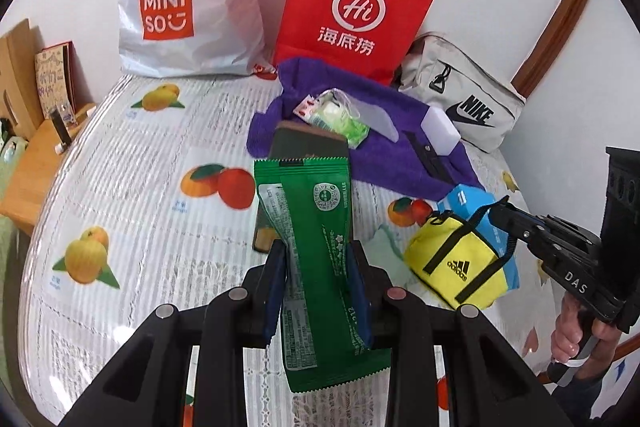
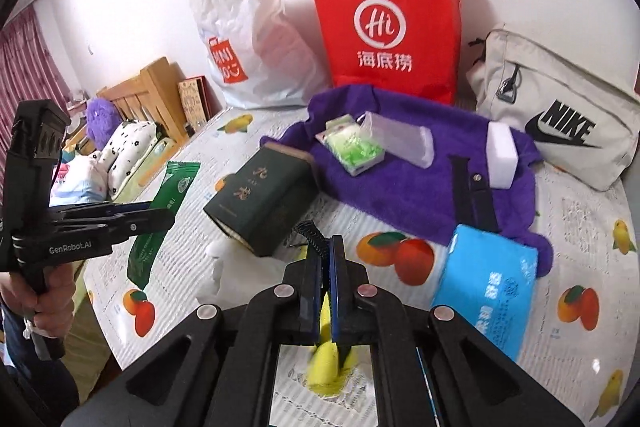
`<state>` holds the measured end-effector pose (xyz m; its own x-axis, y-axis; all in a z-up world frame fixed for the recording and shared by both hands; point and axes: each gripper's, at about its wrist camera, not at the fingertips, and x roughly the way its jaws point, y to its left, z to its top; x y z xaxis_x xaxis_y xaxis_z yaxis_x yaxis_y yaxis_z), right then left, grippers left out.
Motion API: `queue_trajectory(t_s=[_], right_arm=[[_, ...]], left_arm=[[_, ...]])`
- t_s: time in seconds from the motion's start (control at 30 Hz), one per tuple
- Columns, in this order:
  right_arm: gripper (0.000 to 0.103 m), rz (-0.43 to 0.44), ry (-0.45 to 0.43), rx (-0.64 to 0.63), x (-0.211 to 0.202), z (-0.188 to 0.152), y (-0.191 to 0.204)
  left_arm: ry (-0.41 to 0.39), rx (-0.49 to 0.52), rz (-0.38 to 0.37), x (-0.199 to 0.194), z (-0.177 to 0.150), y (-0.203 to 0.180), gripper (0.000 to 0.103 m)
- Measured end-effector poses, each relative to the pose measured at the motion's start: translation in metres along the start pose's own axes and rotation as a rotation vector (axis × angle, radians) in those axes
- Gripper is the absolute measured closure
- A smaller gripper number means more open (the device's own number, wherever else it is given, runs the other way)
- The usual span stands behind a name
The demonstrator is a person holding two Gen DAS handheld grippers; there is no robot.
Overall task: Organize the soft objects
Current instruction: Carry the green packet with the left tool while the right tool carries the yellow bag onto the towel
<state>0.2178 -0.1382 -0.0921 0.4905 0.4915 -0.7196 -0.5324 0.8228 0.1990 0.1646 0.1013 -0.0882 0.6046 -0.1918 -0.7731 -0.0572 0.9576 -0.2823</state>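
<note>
Plastic film, thin and crinkly: that is what my left claw (image 1: 318, 267) pinches, a long green foil snack sachet (image 1: 316, 227) caught across its middle, with both ends sticking out free. It looks light and limp, and slick enough that I judge it could slide between the pads if tilted hard; a hold nearer the crimped end seam would be safer than the smooth middle.

My right claw (image 2: 326, 267) is pressed together on the black strap of a small yellow fabric duffel pouch (image 1: 456, 263), which hangs below it, clear of the fruit-printed bench (image 1: 132, 187). The pouch seems soft and nearly weightless, so the strap is the sensible place to take it; the body would only squash.

Taking the red paper carrier bag (image 2: 390, 27) as landmark: the sachet is held well in front of it and to its left, the pouch in front and lower right. Just before the bag lies a purple fleece cloth (image 2: 400, 179), and a light blue soft tissue pack (image 2: 492, 283) rests at the cloth's near edge.
</note>
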Motion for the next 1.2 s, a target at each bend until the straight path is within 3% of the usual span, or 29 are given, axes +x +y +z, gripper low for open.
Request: queue_trajectory(t_s=[0.2,0.67,0.83,1.2], right_arm=[[0.100,0.021,-0.027,-0.009,-0.010,0.012,-0.004],[0.100,-0.031,-0.093,0.007,-0.013,0.055,-0.039],[0.100,-0.073,-0.104,0.015,-0.005,0.075,-0.059],[0.100,-0.088,-0.109,0.095,0.038,0.112,-0.103]], left_arm=[[-0.014,0.003,0.003,0.003,0.014,-0.005,0.074],[0.012,0.006,0.000,0.034,0.061,-0.016,0.074],[0.024,0.000,-0.036,0.051,0.082,-0.018,0.074],[0.070,0.039,-0.026,0.094,0.112,-0.029,0.074]])
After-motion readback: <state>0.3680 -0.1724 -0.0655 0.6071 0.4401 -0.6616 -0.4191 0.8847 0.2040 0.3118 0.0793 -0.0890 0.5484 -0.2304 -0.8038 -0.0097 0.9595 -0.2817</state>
